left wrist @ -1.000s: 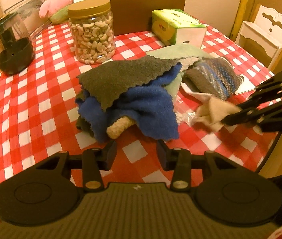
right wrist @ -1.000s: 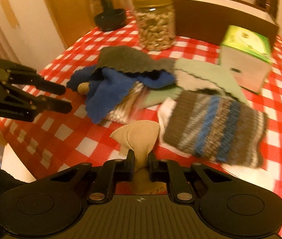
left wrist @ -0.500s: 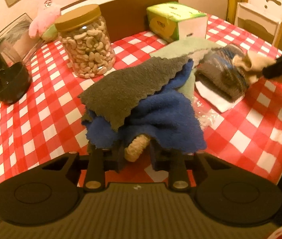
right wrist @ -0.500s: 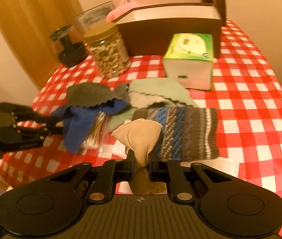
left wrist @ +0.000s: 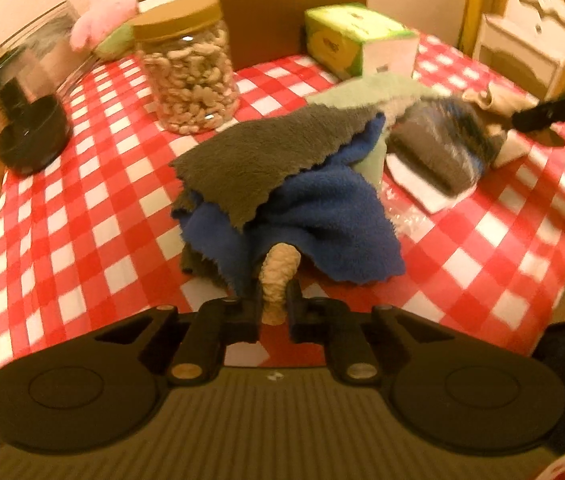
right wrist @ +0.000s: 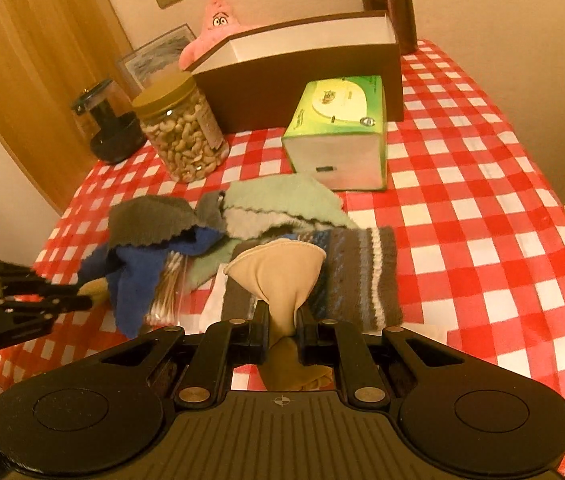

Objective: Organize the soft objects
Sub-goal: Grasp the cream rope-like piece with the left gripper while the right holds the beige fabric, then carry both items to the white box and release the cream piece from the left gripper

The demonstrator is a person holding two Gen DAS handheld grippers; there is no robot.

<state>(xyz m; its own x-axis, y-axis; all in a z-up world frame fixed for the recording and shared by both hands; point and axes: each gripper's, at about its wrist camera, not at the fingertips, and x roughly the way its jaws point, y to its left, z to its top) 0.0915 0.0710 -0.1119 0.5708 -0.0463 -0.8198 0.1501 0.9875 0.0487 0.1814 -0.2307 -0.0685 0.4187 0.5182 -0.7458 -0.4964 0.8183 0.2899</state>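
A heap of soft things lies mid-table: a grey cloth (left wrist: 258, 160) over a blue fleece cloth (left wrist: 322, 216), a pale green cloth (right wrist: 282, 200) and a striped knitted piece (right wrist: 354, 272). A cream knitted roll (left wrist: 278, 268) pokes out from under the blue fleece. My left gripper (left wrist: 274, 292) is closing on that roll, and its pads touch both sides. My right gripper (right wrist: 282, 312) is shut on a beige cloth (right wrist: 278, 272) and holds it up over the striped piece. Each gripper also shows in the other's view, the left gripper (right wrist: 82, 296) and the right gripper (left wrist: 522, 120).
An open brown box (right wrist: 302, 76) stands at the back of the red checked tablecloth (right wrist: 482, 200). In front of it are a green tissue box (right wrist: 342, 136), a cashew jar (right wrist: 182, 132) and a dark glass jar (right wrist: 110, 124). A pink plush (right wrist: 214, 24) leans on the wall.
My left gripper moved in to the cream roll and its jaws narrowed around it. My right gripper lifted the beige cloth off the table, rolling level, and now holds it over the striped piece.
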